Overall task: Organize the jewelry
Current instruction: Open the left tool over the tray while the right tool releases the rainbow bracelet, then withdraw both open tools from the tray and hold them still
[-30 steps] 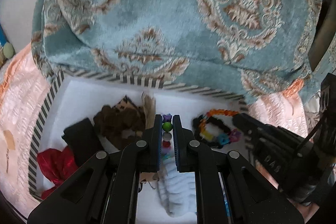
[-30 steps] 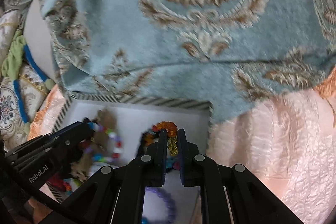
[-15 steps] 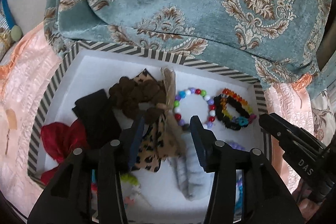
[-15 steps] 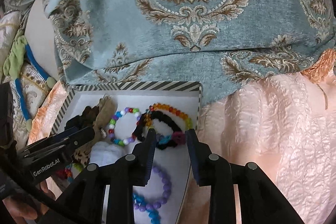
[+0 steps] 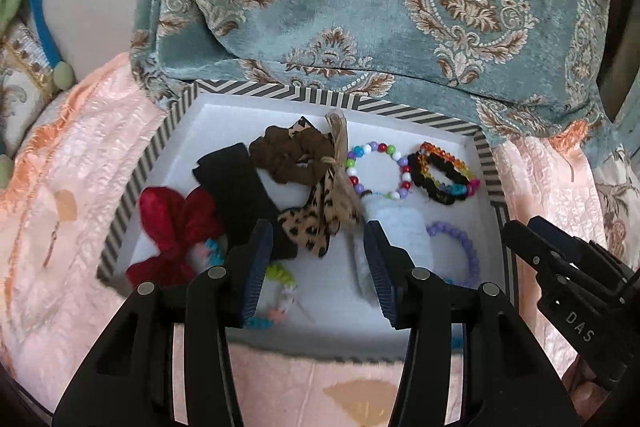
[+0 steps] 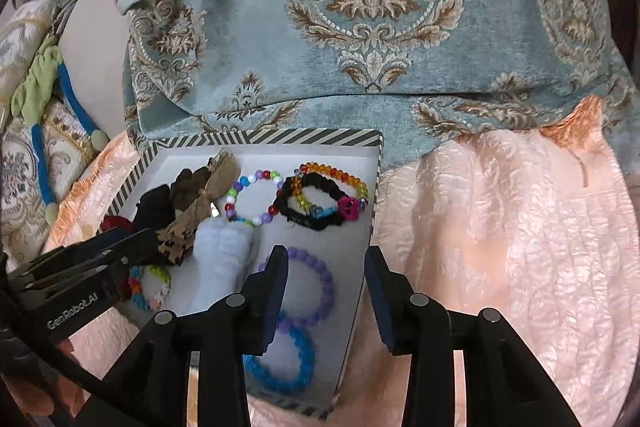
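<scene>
A shallow striped box (image 5: 280, 95) with a white floor sits on a peach bedspread (image 6: 500, 227), its far edge against a teal patterned cushion (image 6: 360, 27).

The left wrist view shows the whole box. A red bow (image 5: 172, 227) lies at its left edge, then a black bow (image 5: 236, 187), a brown scrunchie (image 5: 292, 159) and a leopard-print bow (image 5: 316, 223) toward the middle. These are mostly hidden in the right wrist view.

The right wrist view shows the box's right side better: a multicoloured bead bracelet (image 6: 252, 199) near the far edge, a black and orange bracelet cluster (image 6: 320, 199) in the far right corner, a purple bracelet (image 6: 316, 283) and a blue bracelet (image 6: 288, 363) along the right edge, and a pale blue fuzzy piece (image 6: 220, 259) in the middle.

The left gripper (image 5: 318, 259) is spread wide above the box's near edge, holding nothing. The right gripper (image 6: 326, 283) has just been opening; its jaws straddle the box's right edge, nothing pinched.
</scene>
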Motion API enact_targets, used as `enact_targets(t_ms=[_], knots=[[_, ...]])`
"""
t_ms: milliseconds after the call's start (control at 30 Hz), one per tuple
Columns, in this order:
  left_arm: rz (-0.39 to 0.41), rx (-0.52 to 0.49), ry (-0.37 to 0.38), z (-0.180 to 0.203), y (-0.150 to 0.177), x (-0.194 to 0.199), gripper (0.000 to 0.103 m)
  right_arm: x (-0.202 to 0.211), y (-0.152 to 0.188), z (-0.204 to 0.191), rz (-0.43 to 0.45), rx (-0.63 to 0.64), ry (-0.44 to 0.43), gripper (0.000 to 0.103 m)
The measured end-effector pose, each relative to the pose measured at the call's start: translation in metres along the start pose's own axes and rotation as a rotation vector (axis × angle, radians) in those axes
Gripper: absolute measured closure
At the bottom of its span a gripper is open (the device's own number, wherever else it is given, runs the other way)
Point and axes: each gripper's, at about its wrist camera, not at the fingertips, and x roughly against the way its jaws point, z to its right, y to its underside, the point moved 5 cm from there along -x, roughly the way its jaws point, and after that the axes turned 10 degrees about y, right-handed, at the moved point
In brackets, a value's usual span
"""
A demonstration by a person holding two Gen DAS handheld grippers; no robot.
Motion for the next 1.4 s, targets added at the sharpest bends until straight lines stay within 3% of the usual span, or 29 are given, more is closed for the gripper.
enact_targets(t_ms=[433,633,1400], knots=[[0.086,-0.004,-0.035,-0.001,0.027,0.057,0.056,0.049,0.023,-0.023,0.045,-0.032,0.003,0.06],[0.135,0.003,-0.043,-0.004,0.035,0.086,0.056,0.075,0.028,-0.04,0.097,-0.009,0.024,0.043],[0.225,0.004,-0.07,-0.006,0.05,0.142,0.056,0.122,0.039,-0.058,0.142,0.004,0.024,0.039]])
